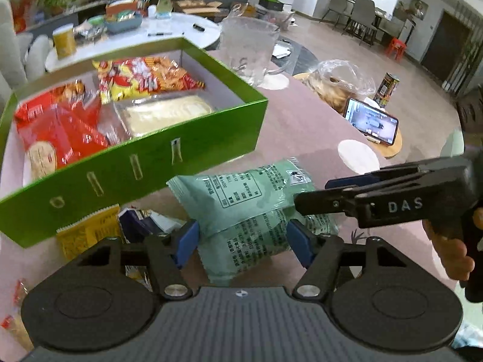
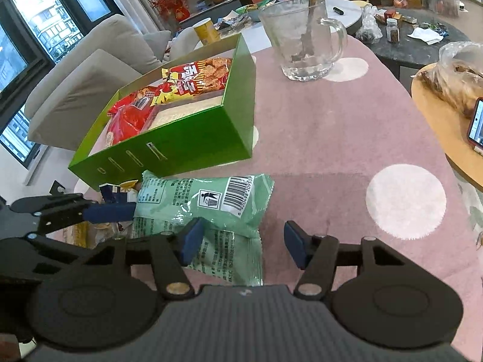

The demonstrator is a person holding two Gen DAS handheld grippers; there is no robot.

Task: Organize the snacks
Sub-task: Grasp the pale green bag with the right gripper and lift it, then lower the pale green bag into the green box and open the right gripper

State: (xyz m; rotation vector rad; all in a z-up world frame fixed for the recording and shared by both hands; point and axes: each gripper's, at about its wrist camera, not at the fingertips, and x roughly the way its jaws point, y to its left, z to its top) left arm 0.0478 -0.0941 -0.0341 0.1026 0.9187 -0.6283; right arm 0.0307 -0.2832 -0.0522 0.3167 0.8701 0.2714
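Observation:
A pale green snack bag (image 1: 250,211) lies on the pink table in front of the green box (image 1: 151,163). My left gripper (image 1: 243,242) is open with its blue pads on either side of the bag's near end. My right gripper (image 2: 243,244) is open over the bag's right end (image 2: 211,208), its left pad above the bag and its right pad over bare table. It shows from the side in the left wrist view (image 1: 320,193). The box (image 2: 181,141) holds red and yellow snack packs (image 1: 60,129) and a pale wrapped cake (image 1: 166,113).
A yellow pack (image 1: 87,232) and a dark blue pack (image 1: 139,220) lie left of the green bag, under the box edge. A glass mug (image 2: 302,36) stands behind the box. A phone (image 1: 371,120) and bagged bread (image 1: 335,81) sit on a round wooden board to the right.

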